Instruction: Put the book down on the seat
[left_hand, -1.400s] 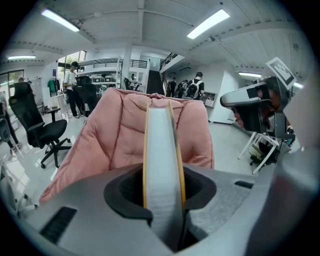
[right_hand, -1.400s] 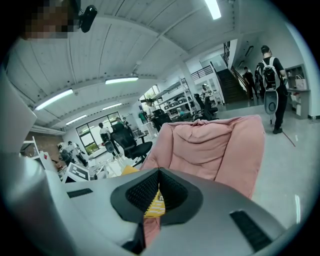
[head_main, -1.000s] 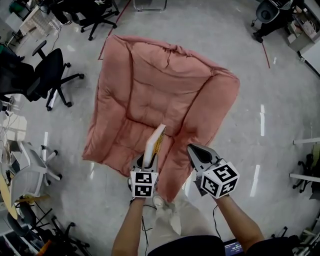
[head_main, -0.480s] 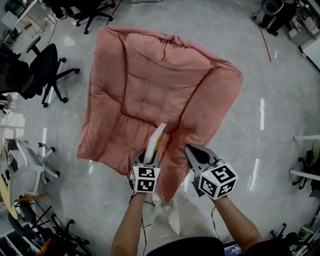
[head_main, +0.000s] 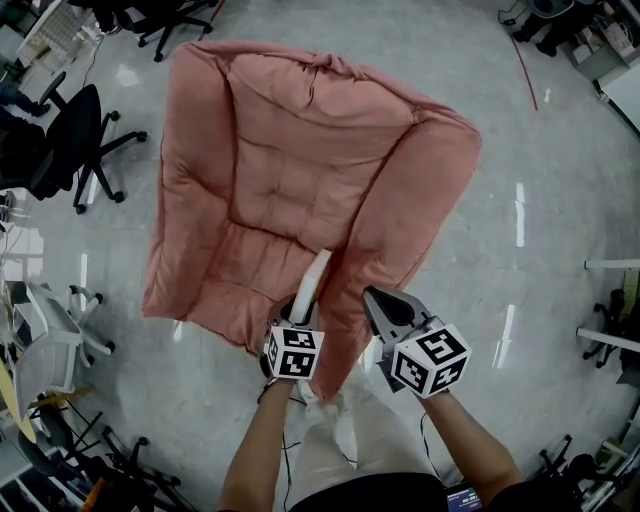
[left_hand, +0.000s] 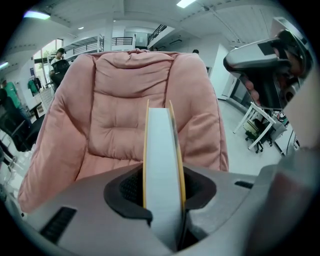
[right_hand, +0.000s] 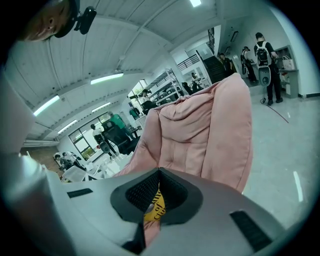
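The left gripper (head_main: 303, 306) is clamped on the book (head_main: 316, 279), which stands on edge between its jaws, page block facing the gripper's camera and yellow covers to either side. Just beside it, the right gripper (head_main: 376, 298) has its jaws closed together and holds nothing (only a sliver of the yellow cover shows through their gap). The book hangs over the front of the pink seat (head_main: 290, 170), not lying on it. Beyond lies grey floor (head_main: 520, 150), with a black office chair (head_main: 70, 140) at the left.

The left gripper (head_main: 301, 308) hides the lower end of the book (head_main: 316, 275). The yellow print (right_hand: 156, 207) on its cover, in the right gripper view, is too small to read. The picture's left edge cuts off an office chair (head_main: 72, 130).
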